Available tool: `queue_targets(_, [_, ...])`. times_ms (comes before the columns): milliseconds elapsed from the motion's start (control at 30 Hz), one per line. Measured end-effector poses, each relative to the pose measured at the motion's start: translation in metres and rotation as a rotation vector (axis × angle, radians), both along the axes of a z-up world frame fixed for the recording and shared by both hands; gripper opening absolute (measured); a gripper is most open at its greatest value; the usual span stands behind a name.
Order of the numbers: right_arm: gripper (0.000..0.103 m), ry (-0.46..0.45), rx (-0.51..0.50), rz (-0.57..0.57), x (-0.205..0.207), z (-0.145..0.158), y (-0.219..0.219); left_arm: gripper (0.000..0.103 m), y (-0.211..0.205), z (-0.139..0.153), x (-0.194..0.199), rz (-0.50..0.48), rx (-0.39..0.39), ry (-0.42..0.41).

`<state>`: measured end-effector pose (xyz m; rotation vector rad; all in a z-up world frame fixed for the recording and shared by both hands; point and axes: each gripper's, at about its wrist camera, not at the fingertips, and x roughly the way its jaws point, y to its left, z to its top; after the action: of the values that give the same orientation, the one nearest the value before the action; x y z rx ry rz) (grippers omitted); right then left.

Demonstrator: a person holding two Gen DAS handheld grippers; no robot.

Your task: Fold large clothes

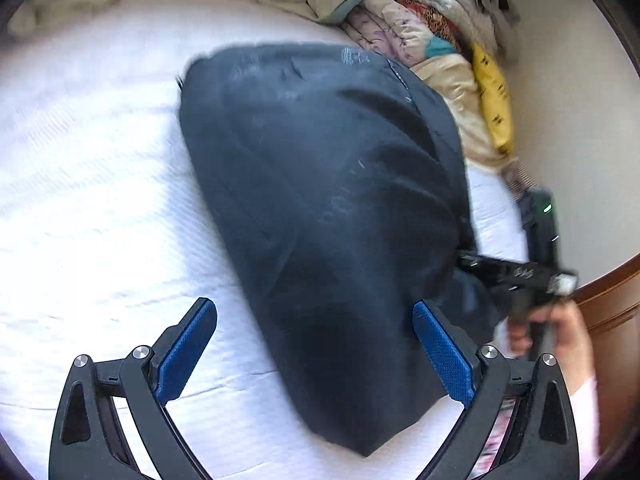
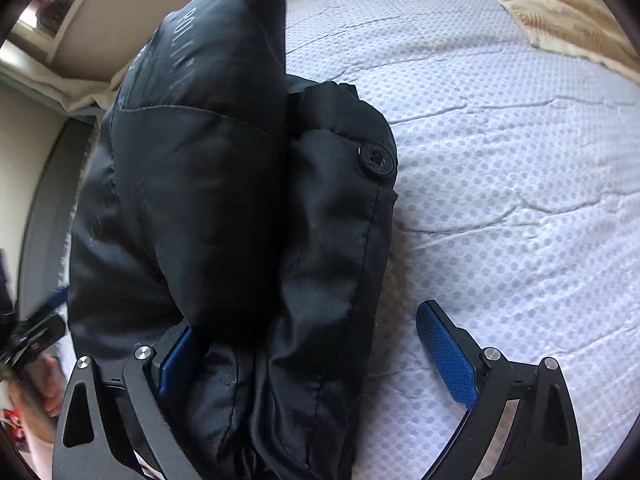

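A dark puffy jacket (image 1: 328,200) lies folded into a thick bundle on the white mattress (image 1: 80,168). My left gripper (image 1: 316,324) hovers over its near end, jaws wide open, the right blue pad (image 1: 440,354) at the fabric's edge. In the right wrist view the jacket (image 2: 224,200) shows a black button (image 2: 376,159) on a folded flap. My right gripper (image 2: 308,344) stands open astride the near end: the left pad (image 2: 176,360) is half hidden by cloth, while the right pad (image 2: 446,356) hangs free over the mattress (image 2: 520,168). The right gripper (image 1: 520,272) also shows at the jacket's right side.
A heap of mixed clothes (image 1: 420,28) with a yellow piece (image 1: 494,92) lies at the far right of the bed by the wall. A beige blanket (image 2: 560,12) sits at a far corner. A brown wooden edge (image 1: 612,300) runs beside a hand (image 1: 560,332).
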<state>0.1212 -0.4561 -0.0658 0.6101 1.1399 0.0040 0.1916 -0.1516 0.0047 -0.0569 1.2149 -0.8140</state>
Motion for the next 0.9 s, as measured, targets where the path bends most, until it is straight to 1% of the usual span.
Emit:
queue_targets(67, [0.098, -0.007, 0.012, 0.005, 0.001, -0.001, -0.004, 0.101, -0.004, -0.012, 0.004, -0.013, -0.069, 0.077])
queue_targets(100, [0.098, -0.01, 0.018, 0.008, 0.001, -0.002, -0.005, 0.103, -0.008, -0.016, 0.005, -0.016, -0.075, 0.091])
queue_targets(167, [0.098, -0.015, 0.029, 0.012, 0.001, -0.005, -0.008, 0.103, -0.012, -0.023, 0.005, -0.009, -0.066, 0.086])
queue_targets(300, [0.098, -0.03, 0.051, 0.009, 0.003, -0.011, -0.024, 0.103, -0.017, -0.033, 0.017, 0.024, -0.136, 0.127])
queue_targets(400, [0.097, -0.052, 0.074, 0.003, -0.001, -0.012, -0.026, 0.103, -0.014, -0.037, 0.018, 0.052, -0.168, 0.13])
queue_targets(433, [0.096, -0.06, 0.089, 0.004, -0.011, -0.017, -0.031, 0.103, -0.015, -0.038, 0.017, 0.058, -0.173, 0.128])
queue_targets(500, [0.088, -0.078, 0.137, 0.003, -0.016, -0.02, -0.034, 0.102, -0.015, -0.036, 0.014, 0.063, -0.177, 0.111])
queue_targets(533, [0.076, -0.089, 0.186, 0.005, -0.018, -0.023, -0.036, 0.101, -0.016, -0.034, 0.012, 0.064, -0.177, 0.1])
queue_targets(567, [0.069, -0.097, 0.257, -0.001, -0.018, -0.027, -0.037, 0.099, -0.017, -0.03, 0.011, 0.067, -0.177, 0.084])
queue_targets(600, [0.069, -0.097, 0.273, -0.01, -0.019, -0.03, -0.037, 0.098, -0.016, -0.027, 0.01, 0.067, -0.177, 0.076])
queue_targets(667, [0.066, -0.107, 0.264, -0.008, -0.021, -0.031, -0.034, 0.093, -0.016, -0.019, 0.01, 0.066, -0.181, 0.055])
queue_targets(767, [0.061, -0.14, 0.258, -0.001, -0.023, -0.024, -0.03, 0.091, -0.014, -0.006, 0.009, 0.059, -0.179, 0.016])
queue_targets(900, [0.056, -0.186, 0.246, 0.026, -0.022, -0.017, -0.014, 0.089, 0.0, 0.013, 0.015, 0.055, -0.164, -0.039])
